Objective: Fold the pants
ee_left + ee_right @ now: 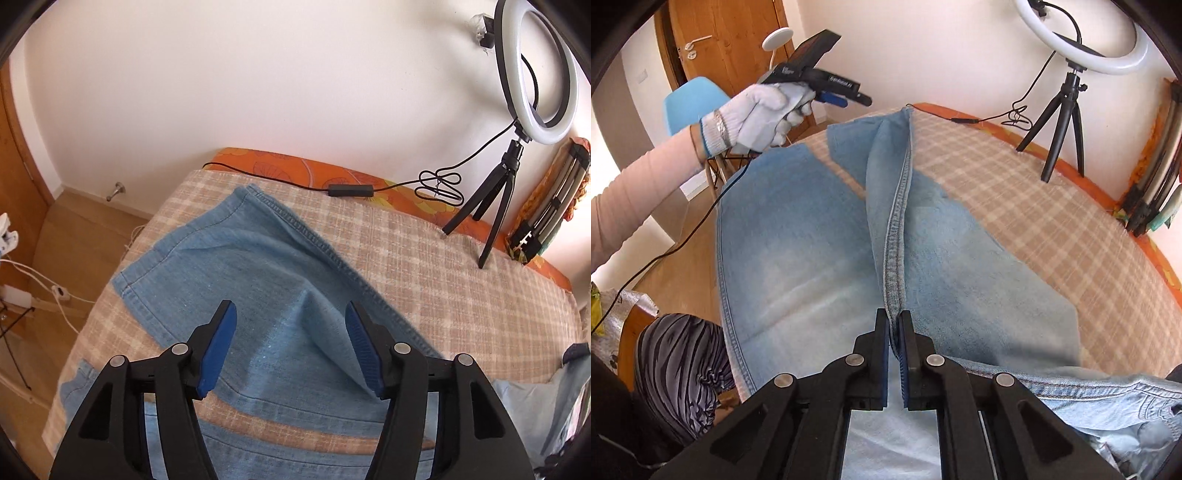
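Note:
Light blue denim pants (798,236) lie spread on a plaid-covered bed (1052,221), legs pointing to the far edge. My right gripper (893,321) is shut on the raised inner seam of the pants near the crotch. In the left wrist view my left gripper (290,314) is open and empty, hovering above a pant leg (236,266) whose hem lies toward the bed's far left corner. In the right wrist view the left gripper (855,99) is held in a white-gloved hand (757,114) above the far left of the pants.
A ring light on a black tripod (491,206) stands on the far right of the bed, its cable (332,190) along the far edge. A blue chair (690,107) and wooden door (727,37) stand left. More pale cloth (1126,406) lies near right.

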`<state>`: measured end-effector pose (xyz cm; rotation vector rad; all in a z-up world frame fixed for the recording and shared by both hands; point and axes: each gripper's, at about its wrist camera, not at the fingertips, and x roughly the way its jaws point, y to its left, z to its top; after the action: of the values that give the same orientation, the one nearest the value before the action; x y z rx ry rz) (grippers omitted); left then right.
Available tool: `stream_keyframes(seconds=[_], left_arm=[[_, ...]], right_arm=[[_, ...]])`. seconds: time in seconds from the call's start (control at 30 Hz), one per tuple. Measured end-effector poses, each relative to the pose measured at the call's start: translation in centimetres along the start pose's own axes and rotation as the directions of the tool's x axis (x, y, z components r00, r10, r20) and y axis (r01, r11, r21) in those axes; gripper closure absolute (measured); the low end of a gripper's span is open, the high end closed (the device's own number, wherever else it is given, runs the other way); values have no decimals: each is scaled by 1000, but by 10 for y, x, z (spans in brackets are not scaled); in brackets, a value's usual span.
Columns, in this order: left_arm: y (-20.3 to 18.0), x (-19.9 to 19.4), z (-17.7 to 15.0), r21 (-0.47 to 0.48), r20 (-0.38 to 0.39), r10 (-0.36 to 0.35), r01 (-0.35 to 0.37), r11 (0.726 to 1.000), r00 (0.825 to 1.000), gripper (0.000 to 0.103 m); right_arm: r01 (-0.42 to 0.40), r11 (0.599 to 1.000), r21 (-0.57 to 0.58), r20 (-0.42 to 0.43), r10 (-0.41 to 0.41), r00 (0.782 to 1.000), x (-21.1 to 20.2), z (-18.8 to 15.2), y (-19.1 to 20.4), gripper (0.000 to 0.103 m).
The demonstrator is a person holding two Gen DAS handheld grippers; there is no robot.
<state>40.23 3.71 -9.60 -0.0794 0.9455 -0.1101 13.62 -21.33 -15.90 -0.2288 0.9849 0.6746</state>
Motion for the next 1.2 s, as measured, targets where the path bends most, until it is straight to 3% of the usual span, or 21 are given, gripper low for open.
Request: stream_keyframes(seconds=[0.23,0.4,0.5,0.6,0.7,0.73,0.93,1.03,1.2], left_arm=[[-27,58,17,-135,-134,-87,69,988,987,38],[-39,94,23,-130,-204,21,-49,990,979,38],[-31,107,22,-178,-224,34,-75,981,974,40],[-23,113,17,-222,-206,30,-76,972,978,48],[-14,111,13,-238,-163,45,-84,968,986,79],[-13,109,11,-242,-152,24,-61,968,988,97],[-7,65,6,-236,-4,-15,13,972,1000,101],[5,39,3,-224,39,-23,31,974,999,102],[44,-17,-4,-281,144,-42,82,956,989,102]], right_arm=[[7,1000,4,-28,-7,1000,16,-9,2,101],[7,1000,-17,-42,-7,999,20,-14,8,101],[0,1000,-9,-47,0,999,25,-15,5,101],[-1,1000,-1,-53,1,999,29,-17,4,101],[12,1000,-11,-55,-13,998,31,-18,5,101],[18,1000,-13,-55,-19,998,32,-18,5,101],[93,995,-27,-32,-94,995,26,-16,5,101],[129,991,-20,-17,-129,991,19,-14,3,101],[181,983,-10,45,-181,982,-10,-6,9,101]])
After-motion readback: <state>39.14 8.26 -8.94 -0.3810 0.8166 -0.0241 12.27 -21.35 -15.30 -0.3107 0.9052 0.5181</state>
